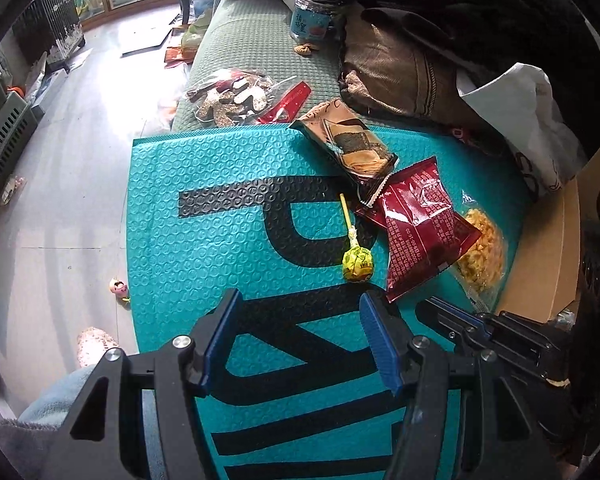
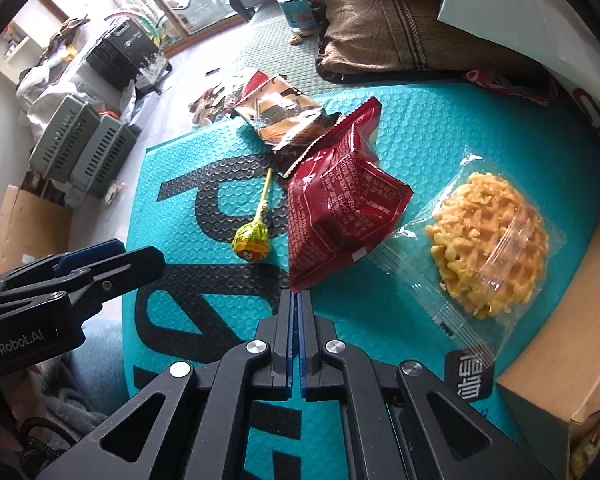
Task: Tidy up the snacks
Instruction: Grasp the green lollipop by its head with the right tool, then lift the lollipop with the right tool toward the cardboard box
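Several snacks lie on a teal bubble mailer (image 1: 180, 220): a yellow-green lollipop (image 1: 358, 266), a dark red packet (image 1: 420, 228), a brown biscuit packet (image 1: 348, 146) and a clear bag of yellow puffed snack (image 2: 488, 248). My left gripper (image 1: 296, 306) hovers open just short of the lollipop, with nothing between its blue pads. My right gripper (image 2: 299, 295) is shut, and its tips pinch the near corner of the red packet (image 2: 340, 208). The lollipop (image 2: 252, 242) lies to the left of that packet. In the right wrist view the left gripper (image 2: 128, 258) shows at the left.
An open cardboard box (image 2: 540, 380) stands at the mailer's right edge. A brown cushion (image 1: 400, 68), dark clothing, a blue-labelled jar (image 1: 312, 20) and a clear bag of glittery pieces (image 1: 236, 98) lie behind on the green pad. Grey crates (image 2: 84, 148) stand on the floor at the left.
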`<action>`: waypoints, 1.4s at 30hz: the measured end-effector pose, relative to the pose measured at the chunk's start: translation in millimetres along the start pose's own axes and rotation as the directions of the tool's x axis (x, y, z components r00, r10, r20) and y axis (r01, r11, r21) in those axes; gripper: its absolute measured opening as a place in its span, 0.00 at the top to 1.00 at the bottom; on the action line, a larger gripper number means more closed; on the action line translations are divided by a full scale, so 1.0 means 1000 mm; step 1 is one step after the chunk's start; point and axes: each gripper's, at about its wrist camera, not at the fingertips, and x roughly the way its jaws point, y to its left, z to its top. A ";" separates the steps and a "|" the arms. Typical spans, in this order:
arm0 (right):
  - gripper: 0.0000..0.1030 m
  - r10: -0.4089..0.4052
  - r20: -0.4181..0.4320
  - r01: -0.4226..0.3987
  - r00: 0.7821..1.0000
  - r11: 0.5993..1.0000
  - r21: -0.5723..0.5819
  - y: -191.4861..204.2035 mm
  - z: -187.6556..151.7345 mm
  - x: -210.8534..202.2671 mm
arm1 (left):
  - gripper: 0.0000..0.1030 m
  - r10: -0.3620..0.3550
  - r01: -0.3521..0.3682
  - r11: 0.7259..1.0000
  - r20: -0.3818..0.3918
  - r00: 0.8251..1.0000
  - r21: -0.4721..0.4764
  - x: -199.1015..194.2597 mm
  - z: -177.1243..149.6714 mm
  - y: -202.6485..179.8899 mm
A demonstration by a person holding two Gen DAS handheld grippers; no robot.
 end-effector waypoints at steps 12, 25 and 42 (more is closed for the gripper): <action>0.75 0.037 0.014 -0.037 0.999 0.998 -0.058 0.029 0.018 0.018 | 0.42 0.048 -0.047 0.997 0.018 0.999 -0.068 -0.008 0.003 0.034; 0.74 -0.003 -0.015 0.003 1.000 0.999 -0.054 0.034 0.034 0.057 | 0.42 0.053 -0.054 0.991 -0.010 0.999 -0.119 0.004 0.003 0.056; 0.77 -0.020 0.053 0.026 0.998 0.993 -0.113 0.039 0.033 0.034 | 0.42 0.045 -0.046 0.994 -0.008 0.999 -0.097 0.005 0.004 0.043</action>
